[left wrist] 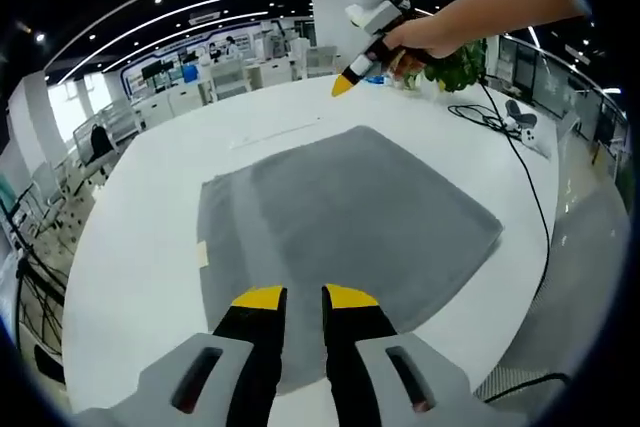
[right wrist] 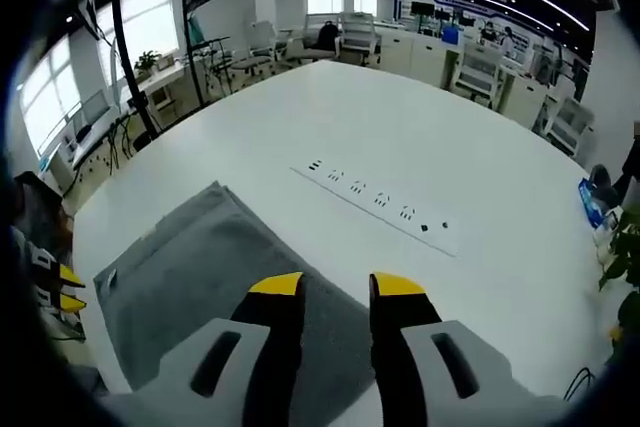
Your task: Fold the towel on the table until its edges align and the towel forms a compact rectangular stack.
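Towel (left wrist: 350, 217): one grey piece lies flat on the white worktop (left wrist: 130, 277), under both pairs of yellow-tipped fingers. Left gripper (left wrist: 304, 297) fingers stand slightly apart, holding nothing; right gripper (right wrist: 337, 285) fingers likewise. One power strip (right wrist: 380, 202) lies beyond, one green plant (left wrist: 455, 67) farther off.

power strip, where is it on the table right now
In the right gripper view, the white power strip lies flat on the table, just beyond the grey towel's far edge.
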Tool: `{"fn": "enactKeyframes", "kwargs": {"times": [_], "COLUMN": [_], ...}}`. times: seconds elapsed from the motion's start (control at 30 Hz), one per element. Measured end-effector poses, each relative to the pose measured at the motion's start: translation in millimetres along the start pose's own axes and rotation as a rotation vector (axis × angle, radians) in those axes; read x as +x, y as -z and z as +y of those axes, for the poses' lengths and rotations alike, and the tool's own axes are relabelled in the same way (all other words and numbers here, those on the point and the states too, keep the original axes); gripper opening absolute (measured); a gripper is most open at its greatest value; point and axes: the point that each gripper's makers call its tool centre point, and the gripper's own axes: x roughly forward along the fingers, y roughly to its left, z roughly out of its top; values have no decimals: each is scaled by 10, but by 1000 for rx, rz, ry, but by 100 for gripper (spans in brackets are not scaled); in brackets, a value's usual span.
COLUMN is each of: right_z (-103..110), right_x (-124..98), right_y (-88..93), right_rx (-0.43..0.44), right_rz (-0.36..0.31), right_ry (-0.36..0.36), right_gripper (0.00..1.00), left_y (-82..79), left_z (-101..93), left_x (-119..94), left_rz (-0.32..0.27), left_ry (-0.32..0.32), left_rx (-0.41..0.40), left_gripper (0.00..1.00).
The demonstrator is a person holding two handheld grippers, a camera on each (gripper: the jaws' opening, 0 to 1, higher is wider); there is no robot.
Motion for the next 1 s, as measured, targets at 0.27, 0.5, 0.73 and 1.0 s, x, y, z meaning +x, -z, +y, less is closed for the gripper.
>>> {"fn": "enactKeyframes", "kwargs": {"times": [0.27, 0.5, 0.73, 1.0], "right_z": [-184, -315, -354, -450], "right_x": [-114, -268, -397, -481], "right_y": [53, 212, 332, 412], "right_rx": [12, 26, 40, 49], "right_rz": [-8, -4, -5, -12], "right_ry": [17, 36, 40, 45], "right_gripper": [24, 23, 23, 23], "left_y": [-110, -182, -292, -379], "left_z": [-238, -434, -651, -943], "left_x": [75, 118, 118, 136], "left_rz": [-20, -30, -46, -43], "left_ry": [33, 56, 78, 118], "left_rx": [48, 58, 75, 101], "left_gripper": [14, 14, 14, 15]}}
